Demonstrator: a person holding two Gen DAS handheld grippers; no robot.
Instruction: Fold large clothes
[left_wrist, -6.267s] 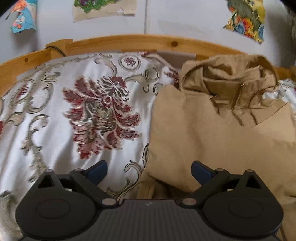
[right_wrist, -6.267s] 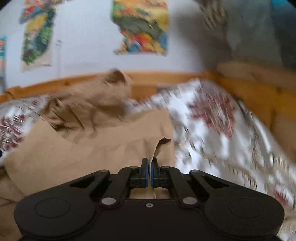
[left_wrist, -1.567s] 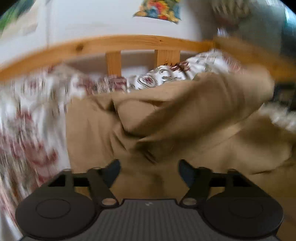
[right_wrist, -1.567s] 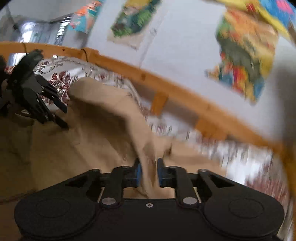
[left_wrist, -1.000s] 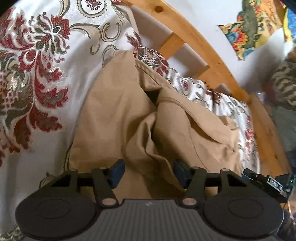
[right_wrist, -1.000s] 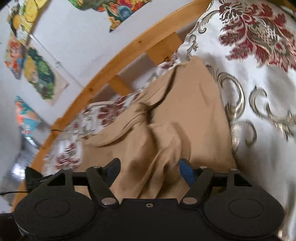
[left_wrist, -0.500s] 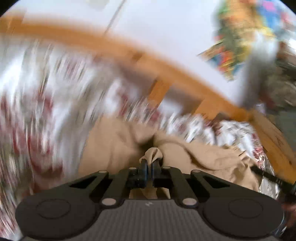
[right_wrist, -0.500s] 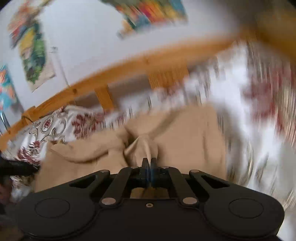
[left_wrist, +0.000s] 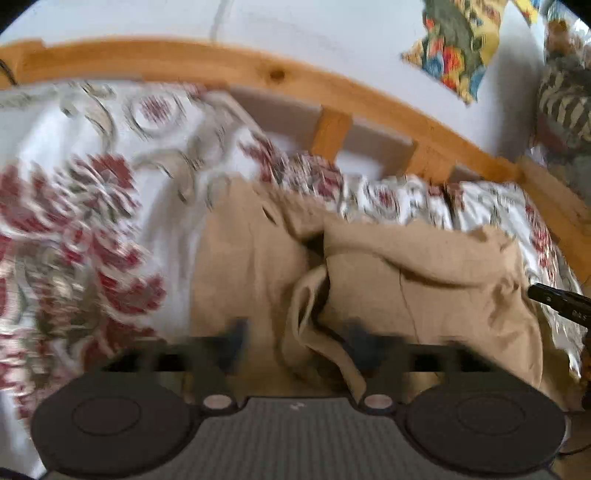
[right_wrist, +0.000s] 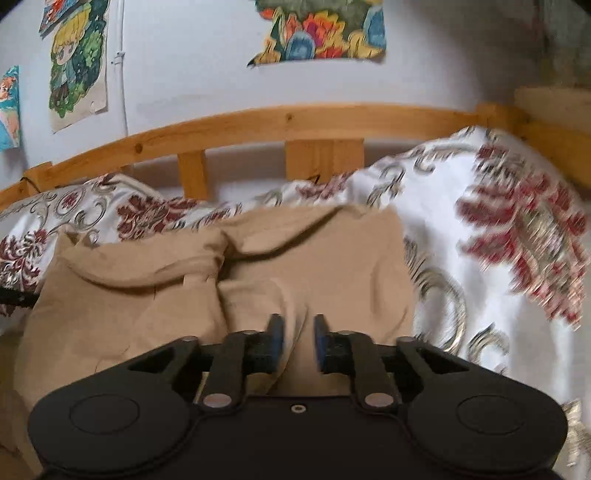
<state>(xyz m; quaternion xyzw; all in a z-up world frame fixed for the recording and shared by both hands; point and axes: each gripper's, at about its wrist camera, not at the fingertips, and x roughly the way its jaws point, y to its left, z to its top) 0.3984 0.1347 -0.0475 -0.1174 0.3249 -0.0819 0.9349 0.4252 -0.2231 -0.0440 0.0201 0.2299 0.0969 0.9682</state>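
A tan hooded jacket lies bunched in rough folds on the bed. In the right wrist view the jacket fills the lower left. My left gripper is open, its blurred fingers spread wide over a rumpled fold of the tan cloth. My right gripper is partly open, its blue pads a small gap apart, with a ridge of the jacket lying loose between them. The tip of the right gripper shows at the right edge of the left wrist view.
A white bedspread with red and gold floral print covers the bed; it also shows in the right wrist view. A wooden bed rail runs along the back. Paper pictures hang on the wall behind.
Half a second ago both grippers were shut on pinches of the tan jacket. Both have now opened and let the cloth drop; the left is opened wide, the right only a little.
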